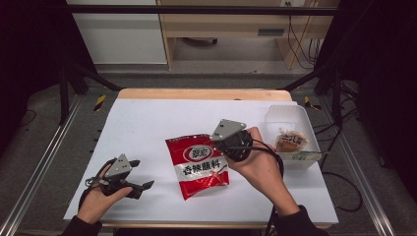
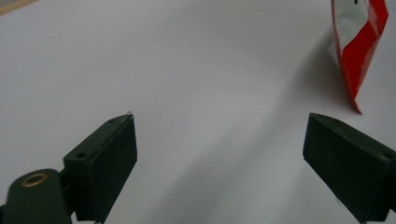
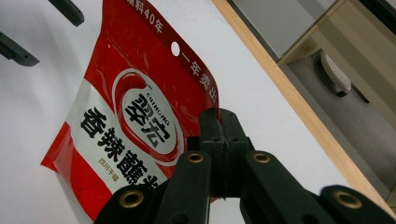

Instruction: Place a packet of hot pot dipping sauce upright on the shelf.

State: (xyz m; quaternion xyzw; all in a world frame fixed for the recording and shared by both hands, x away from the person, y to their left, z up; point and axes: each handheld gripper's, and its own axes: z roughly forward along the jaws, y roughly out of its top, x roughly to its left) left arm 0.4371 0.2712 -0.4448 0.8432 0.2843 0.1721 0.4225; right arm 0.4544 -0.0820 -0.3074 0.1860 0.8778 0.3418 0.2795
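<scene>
The high view looks forward and down over the whole white-topped table. Each gripper view rides close above the tabletop, looking along its own jaws. All three share the glossy red-and-white foil seasoning pouch.

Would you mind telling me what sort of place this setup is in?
Probably a lab recording station: a white-covered table framed by black metal rails, with loose cables on the floor and handheld grippers working on a red pouch.
</scene>
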